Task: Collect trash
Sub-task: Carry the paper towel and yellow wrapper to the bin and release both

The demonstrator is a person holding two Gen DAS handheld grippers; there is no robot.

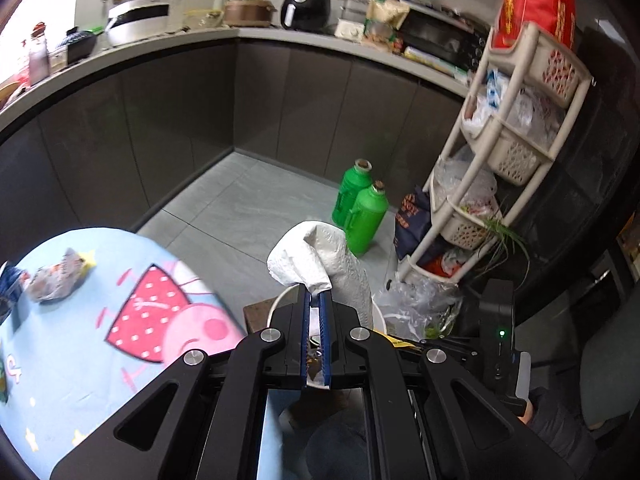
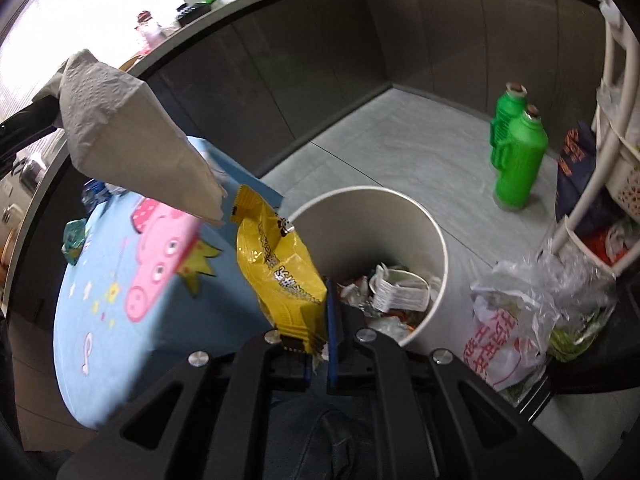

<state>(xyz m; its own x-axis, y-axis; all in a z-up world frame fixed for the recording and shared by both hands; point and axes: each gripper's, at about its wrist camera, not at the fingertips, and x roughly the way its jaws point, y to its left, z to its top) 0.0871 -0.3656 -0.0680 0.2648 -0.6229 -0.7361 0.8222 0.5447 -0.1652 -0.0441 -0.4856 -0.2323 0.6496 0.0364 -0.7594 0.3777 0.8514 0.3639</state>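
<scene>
My left gripper [image 1: 318, 294] is shut on a white paper napkin [image 1: 320, 260], held in the air above the white trash bin [image 1: 280, 300]. The same napkin [image 2: 128, 136] hangs at upper left in the right wrist view. My right gripper [image 2: 320, 320] is shut on a yellow snack wrapper [image 2: 280, 268], held beside the near left rim of the white trash bin [image 2: 436, 240]. The bin holds several crumpled wrappers and papers [image 2: 396, 292]. A crumpled wrapper [image 1: 56, 278] lies on the round table with a blue cartoon cloth [image 1: 100, 340]. More wrappers [image 2: 76, 240] lie at its far edge.
Two green bottles [image 1: 360, 212] stand on the tiled floor. A beige basket rack [image 1: 508, 152] stands at right, with plastic bags [image 2: 520, 320] at its foot beside the bin. Dark cabinets under a cluttered counter [image 1: 280, 36] run along the back.
</scene>
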